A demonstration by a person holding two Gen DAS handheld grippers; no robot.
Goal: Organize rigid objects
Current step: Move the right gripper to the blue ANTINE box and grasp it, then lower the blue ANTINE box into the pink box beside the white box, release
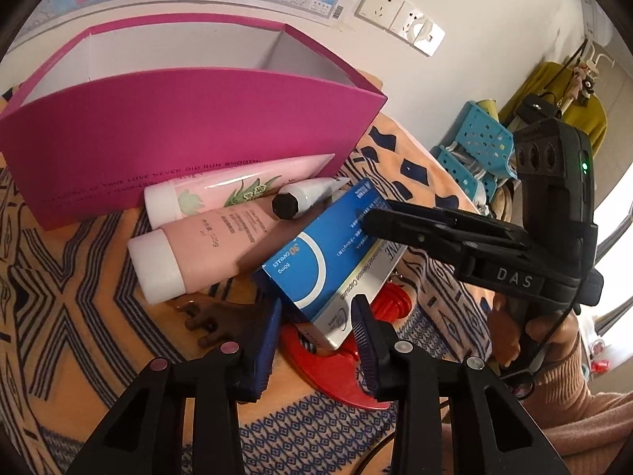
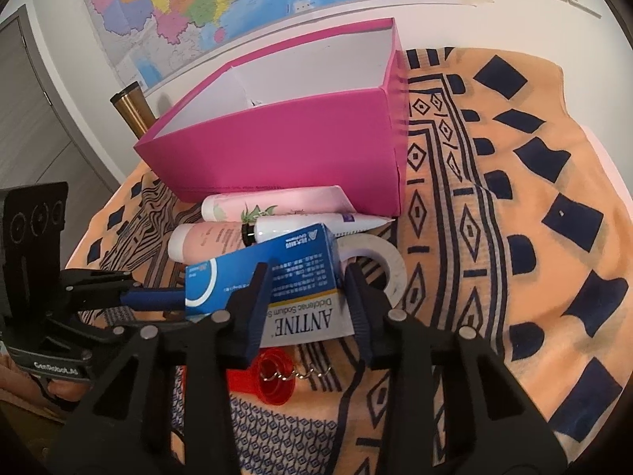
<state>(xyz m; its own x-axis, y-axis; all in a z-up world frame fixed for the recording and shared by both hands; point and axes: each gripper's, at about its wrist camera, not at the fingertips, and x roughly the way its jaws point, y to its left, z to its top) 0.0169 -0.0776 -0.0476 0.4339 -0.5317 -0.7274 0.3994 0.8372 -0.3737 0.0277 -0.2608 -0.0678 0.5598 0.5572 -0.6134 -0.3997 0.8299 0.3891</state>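
The left gripper (image 1: 316,316) has its blue-padded fingers (image 1: 366,336) set apart around one end of the blue-and-white carton (image 1: 316,273); the pads stand at the carton's sides, but whether they press it cannot be told from the left wrist view. The right gripper (image 2: 306,289) straddles the other end of the same carton (image 2: 277,277), jaws likewise parted to about the carton's width, with contact again uncertain. The carton is tilted, one end raised (printed "ANTINE" on its white face), and sits over a red plastic piece (image 1: 336,360) that lies on the patterned cloth (image 2: 514,237). Beside the carton, toward the wall, lie three tubes: a pink tube (image 1: 205,245) with a white cap, a pale floral tube (image 1: 233,190) behind it, and a small white tube (image 1: 308,196) with a black cap resting across them. A tape roll (image 2: 389,261) lies on the cloth just beyond the carton, partly hidden by the right gripper. The magenta box (image 2: 285,142) stands open-topped behind the tubes, the floral tube touching its front wall. On the wall above hang a map (image 2: 237,0) and sockets (image 1: 399,16). A blue perforated basket (image 1: 478,138) stands off to the side, well apart from the cloth.
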